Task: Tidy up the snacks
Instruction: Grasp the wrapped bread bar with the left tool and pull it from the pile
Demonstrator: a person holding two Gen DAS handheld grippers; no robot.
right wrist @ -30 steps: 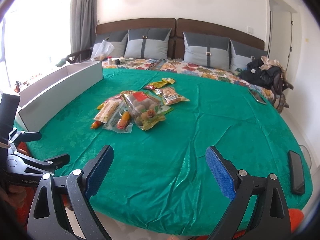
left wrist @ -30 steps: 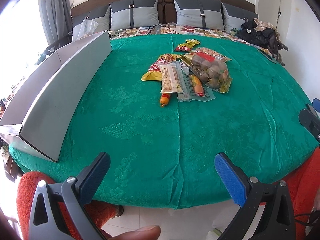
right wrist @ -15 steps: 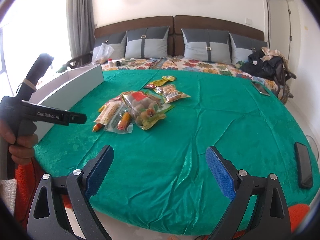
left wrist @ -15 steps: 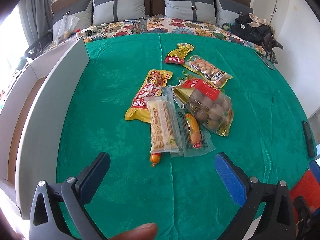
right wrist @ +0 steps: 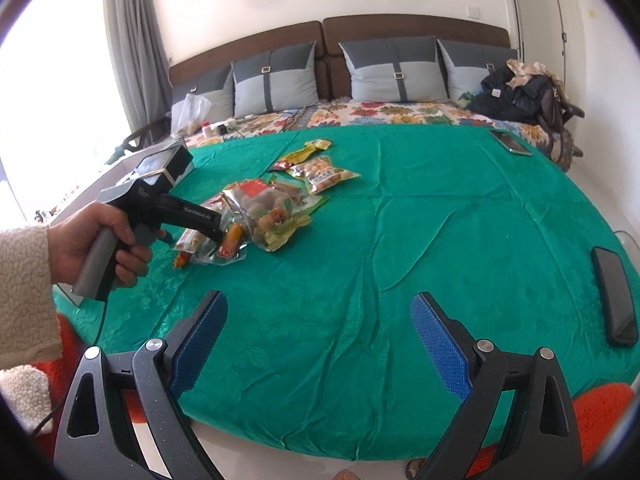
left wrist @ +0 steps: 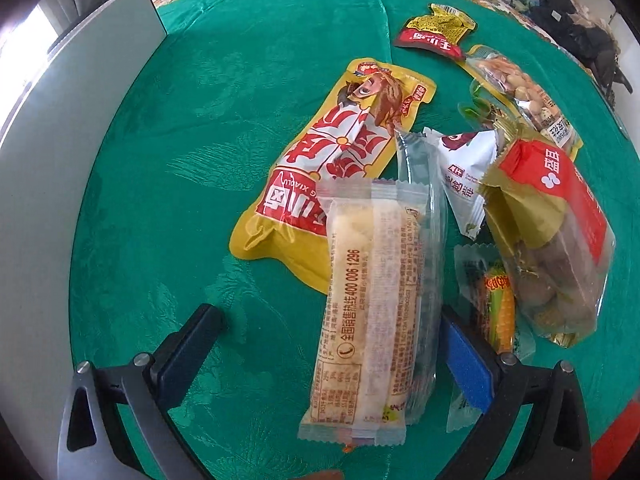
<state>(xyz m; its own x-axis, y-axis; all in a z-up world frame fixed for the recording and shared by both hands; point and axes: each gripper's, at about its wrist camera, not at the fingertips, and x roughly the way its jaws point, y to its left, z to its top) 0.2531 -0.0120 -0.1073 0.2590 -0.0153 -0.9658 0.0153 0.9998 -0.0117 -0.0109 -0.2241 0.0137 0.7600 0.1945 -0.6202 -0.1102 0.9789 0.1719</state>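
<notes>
**On the green bench: snacks in a heap, both grippers wide apart**

On the big round bench (right wrist: 400, 240) with its green cloth, I see the snacks all lying in one heap near the middle. Beside the bench, on my left, stands a long grey box (left wrist: 60, 128). It is well apart from the heap.

My left gripper (left wrist: 324, 344) hangs low over the heap with its fingers spread wide. They are not squeezing anything. Between them lies the long pale bread pack (left wrist: 368, 300), which rests partly on the yellow pouch (left wrist: 332, 152) with the cartoon face. Just to the right sits the clear bag of brown balls (left wrist: 560, 248) with a red label. A small corn pack (left wrist: 498, 304) lies next to it, close to the blue finger pad. Farther back are the bag of nuts (left wrist: 520, 88) and a little red and yellow pack (left wrist: 436, 28).

My right gripper (right wrist: 320, 340) is open wide too, above bare cloth, well away from the heap. A dark phone (right wrist: 614, 296) lies near the right edge.
</notes>
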